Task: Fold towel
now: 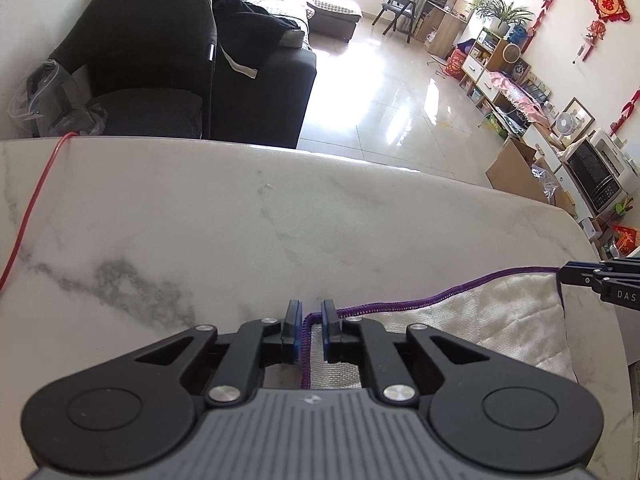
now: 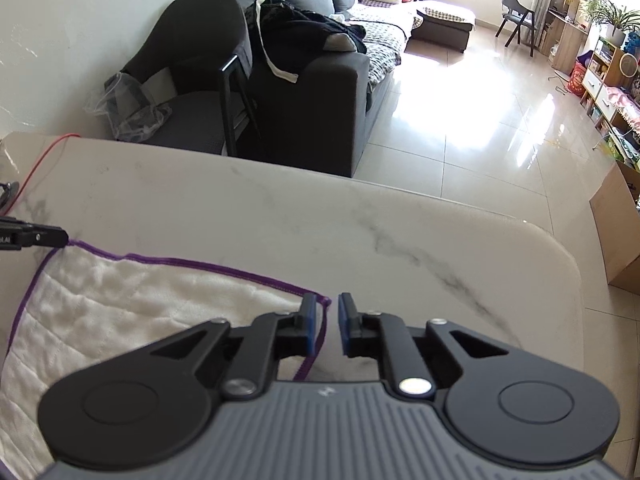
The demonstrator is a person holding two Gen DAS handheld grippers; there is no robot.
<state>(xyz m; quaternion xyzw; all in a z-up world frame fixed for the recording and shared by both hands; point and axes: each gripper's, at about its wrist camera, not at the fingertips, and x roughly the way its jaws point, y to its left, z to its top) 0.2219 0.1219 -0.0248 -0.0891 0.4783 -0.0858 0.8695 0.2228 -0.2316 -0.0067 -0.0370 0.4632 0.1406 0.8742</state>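
The white towel (image 2: pixel 120 300) with purple hem lies on the marble desk (image 1: pixel 240 220), soft, light and floppy. Each claw, left (image 1: pixel 311 320) and right (image 2: pixel 327 320), stands slightly open astride a far towel corner, gripping nothing; those hemmed corners look the best hold.

Ahead of both grippers, the marble bench (image 1: pixel 240 208) lies bare to its far edge, so open passage is offered forward and between them over the white towel (image 2: pixel 120 300). Along the left edge a red cable (image 1: pixel 28 216) is draped across the surface. Beyond the far edge, a dark chair (image 2: pixel 200 80) and a sofa (image 2: pixel 320 80) stand close.
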